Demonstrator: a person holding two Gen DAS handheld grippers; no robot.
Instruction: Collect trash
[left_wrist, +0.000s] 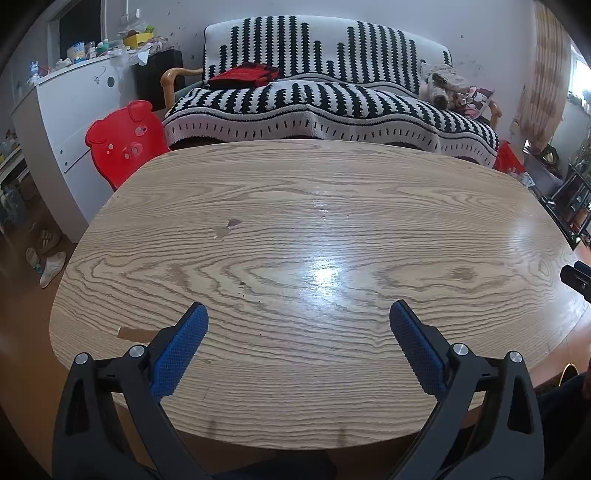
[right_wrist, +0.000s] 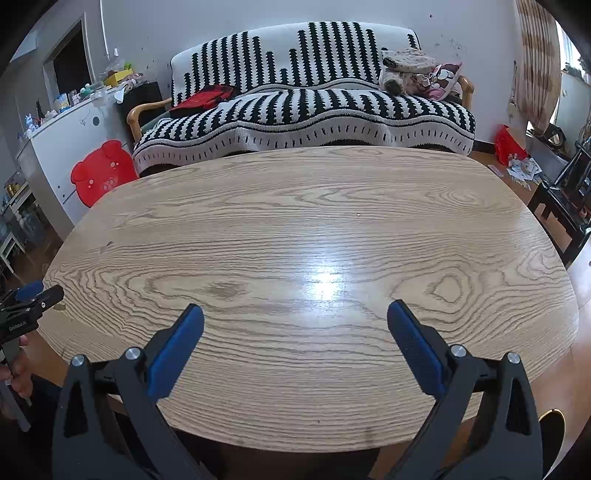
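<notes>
A light oak table (left_wrist: 295, 206) fills both views (right_wrist: 295, 206). I see no trash on its top, only a small chipped mark (left_wrist: 229, 226) on the wood. My left gripper (left_wrist: 299, 314) is open and empty above the table's near edge, its blue pads (left_wrist: 181, 349) wide apart. My right gripper (right_wrist: 295, 314) is also open and empty above the near edge. The right gripper's tip shows at the right edge of the left wrist view (left_wrist: 576, 278). The left gripper shows at the left edge of the right wrist view (right_wrist: 26, 306).
A black-and-white striped sofa (left_wrist: 314, 99) stands behind the table, with a red cloth (left_wrist: 245, 75) and soft toys (left_wrist: 448, 86) on it. A red pig-shaped chair (left_wrist: 123, 142) and a white cabinet (left_wrist: 70, 122) stand at the left. Dark furniture (right_wrist: 569, 199) stands at the right.
</notes>
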